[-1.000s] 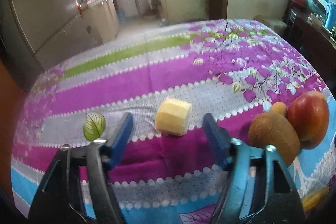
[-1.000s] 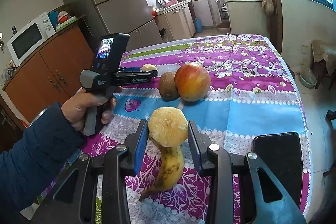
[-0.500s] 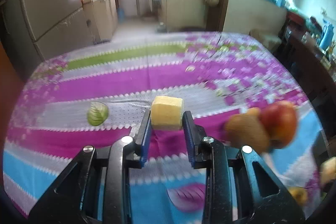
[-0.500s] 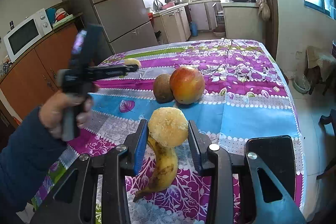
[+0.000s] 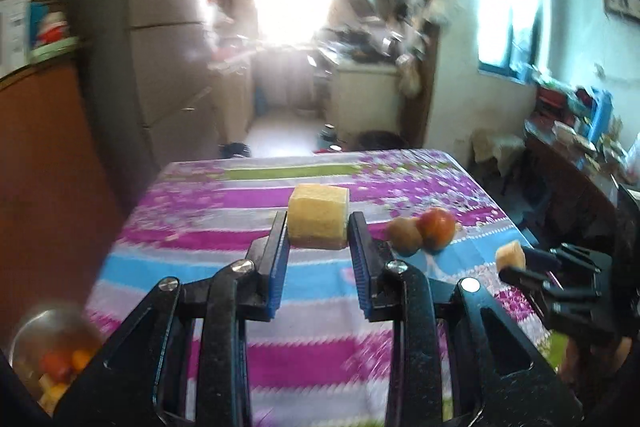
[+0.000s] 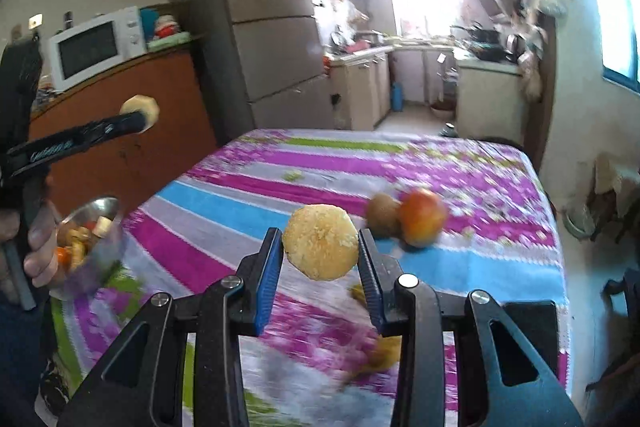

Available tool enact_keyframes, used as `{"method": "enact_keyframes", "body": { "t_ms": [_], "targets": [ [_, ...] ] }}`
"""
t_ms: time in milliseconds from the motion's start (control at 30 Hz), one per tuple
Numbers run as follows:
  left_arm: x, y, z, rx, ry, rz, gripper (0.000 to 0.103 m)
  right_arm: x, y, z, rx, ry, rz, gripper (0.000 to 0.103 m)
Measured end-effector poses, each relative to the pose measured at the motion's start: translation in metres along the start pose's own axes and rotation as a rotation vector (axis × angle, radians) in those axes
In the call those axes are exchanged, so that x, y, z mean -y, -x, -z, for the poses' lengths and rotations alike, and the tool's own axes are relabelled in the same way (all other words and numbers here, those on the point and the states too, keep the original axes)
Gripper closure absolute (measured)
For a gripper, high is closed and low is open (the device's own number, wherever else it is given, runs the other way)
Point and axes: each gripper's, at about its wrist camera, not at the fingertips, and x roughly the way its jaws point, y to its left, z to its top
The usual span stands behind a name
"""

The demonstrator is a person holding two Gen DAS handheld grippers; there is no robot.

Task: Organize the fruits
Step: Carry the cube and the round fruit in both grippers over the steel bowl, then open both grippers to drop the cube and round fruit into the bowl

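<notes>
Both chunks have left the tablecloth since a second ago, my left gripper clamping the yellow chunk, my right gripper the round piece (bowl nearby), so I would keep squeeze steady and release low over that bowl.

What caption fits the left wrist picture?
Left claw grips a yellow fruit chunk above the striped tablecloth, kiwi and apple behind.

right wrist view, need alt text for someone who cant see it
The right gripper holds a round yellow fruit piece above a striped floral tablecloth. At left, the left gripper lifts another yellow chunk over a metal bowl of cut fruit; a kiwi and apple sit beyond.
</notes>
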Motion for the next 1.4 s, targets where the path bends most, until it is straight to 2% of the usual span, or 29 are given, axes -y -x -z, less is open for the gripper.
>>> {"method": "enact_keyframes", "body": {
  "t_ms": [167, 367, 467, 600, 767, 1067, 1400],
  "targets": [
    [-0.061, 0.063, 0.025, 0.051, 0.073, -0.145, 0.073, -0.063, 0.001, -0.026, 0.023, 0.065, -0.111, 0.062],
    [-0.133, 0.111, 0.064, 0.064, 0.224, -0.280, 0.073, -0.148, -0.028, -0.045, -0.026, 0.149, -0.260, 0.062],
    [-0.161, 0.120, 0.082, 0.057, 0.288, -0.329, 0.073, -0.194, -0.048, -0.049, -0.065, 0.190, -0.324, 0.062],
    [-0.184, 0.122, 0.097, 0.032, 0.333, -0.358, 0.073, -0.251, -0.077, -0.049, -0.131, 0.241, -0.398, 0.062],
    [-0.210, 0.106, 0.113, -0.045, 0.367, -0.361, 0.073, -0.314, -0.120, -0.042, -0.236, 0.297, -0.467, 0.062],
    [-0.244, 0.095, 0.144, -0.153, 0.417, -0.371, 0.073, -0.365, -0.163, -0.012, -0.350, 0.361, -0.494, 0.062],
    [-0.261, 0.091, 0.153, -0.203, 0.438, -0.366, 0.073, -0.373, -0.177, -0.001, -0.385, 0.392, -0.465, 0.062]
  ]
}}
